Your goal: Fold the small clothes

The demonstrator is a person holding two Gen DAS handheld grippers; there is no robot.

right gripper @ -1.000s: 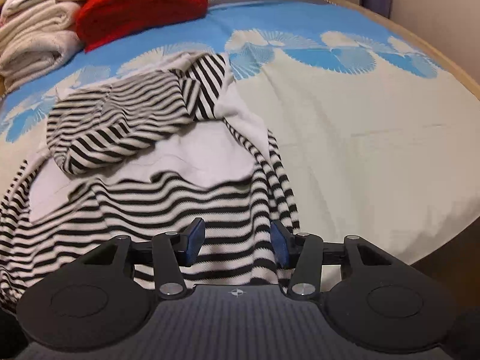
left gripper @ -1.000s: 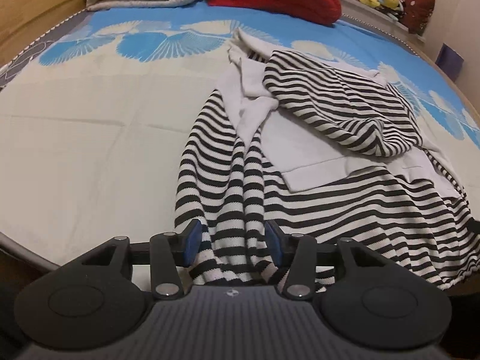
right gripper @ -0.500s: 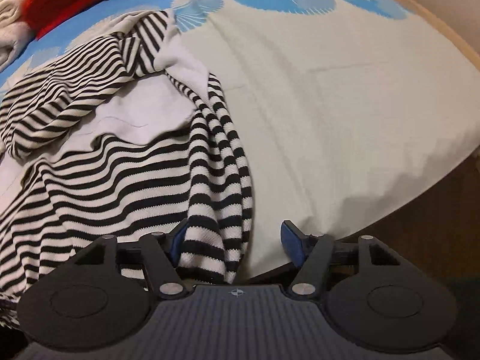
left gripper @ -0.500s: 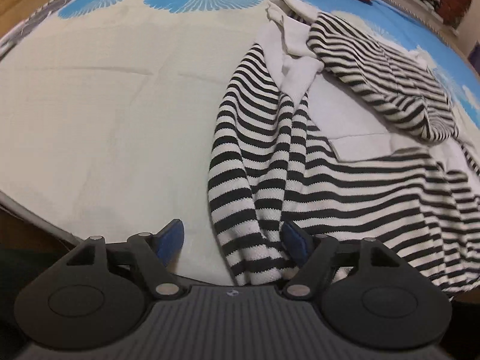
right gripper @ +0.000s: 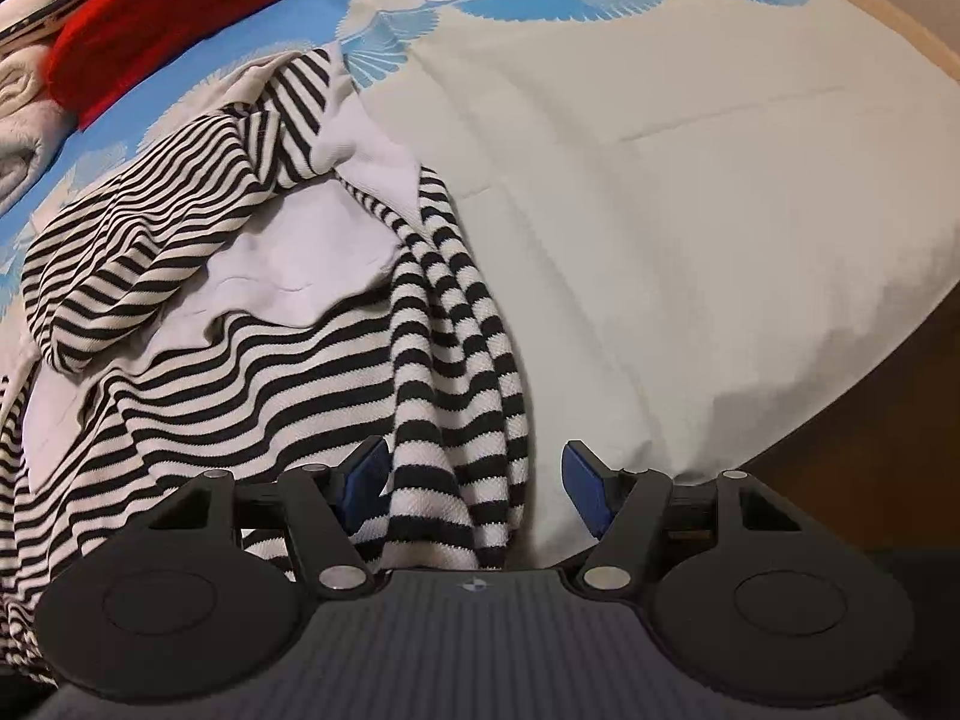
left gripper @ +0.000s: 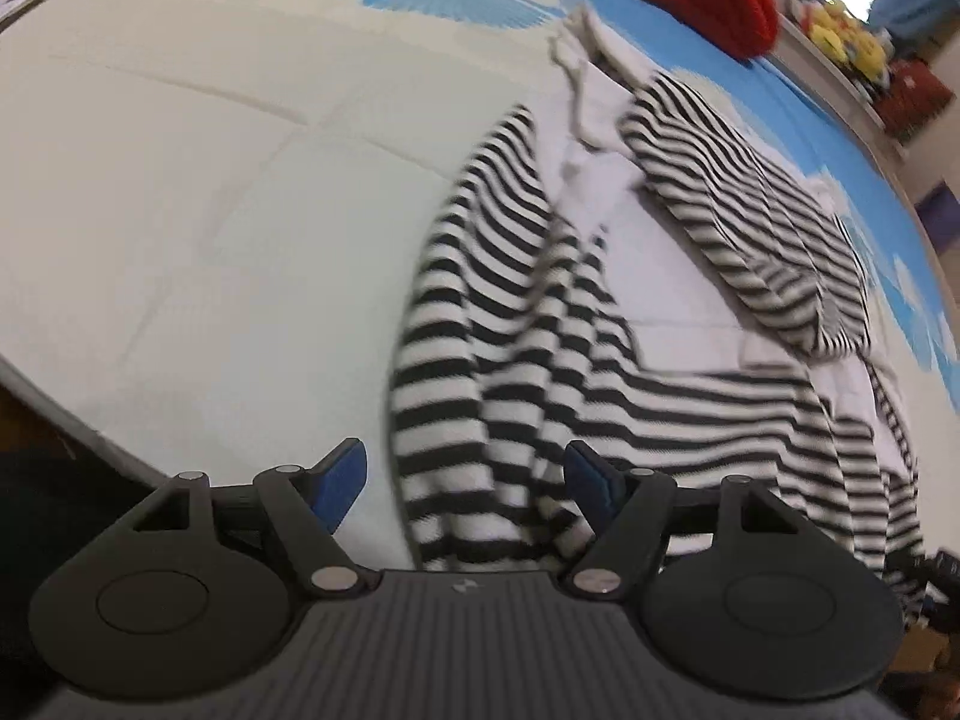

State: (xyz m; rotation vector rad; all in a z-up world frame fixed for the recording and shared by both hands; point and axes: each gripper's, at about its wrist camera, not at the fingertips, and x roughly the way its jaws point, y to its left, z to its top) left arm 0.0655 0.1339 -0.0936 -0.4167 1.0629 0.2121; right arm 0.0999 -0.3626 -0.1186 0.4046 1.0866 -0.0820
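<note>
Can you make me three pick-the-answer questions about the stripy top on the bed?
1. Where does the red cushion lie?
A. at the far end of the bed
B. on the stripy top
C. on the floor

2. What colours are the top's stripes?
A. red and blue
B. black and white
C. green and yellow

3. How is the right gripper?
A. shut on the top
B. open
C. holding a toy

Answers:
1 A: it sits beyond the top.
2 B: dark and pale bands alternate.
3 B: its blue pads stand apart, a striped sleeve between them.

Striped garment spread on the bed

A black-and-white striped knit top with plain white panels (left gripper: 600, 324) (right gripper: 252, 300) lies rumpled near the bed's front edge, one striped sleeve folded across its chest, its bunched hem at that edge.
</note>
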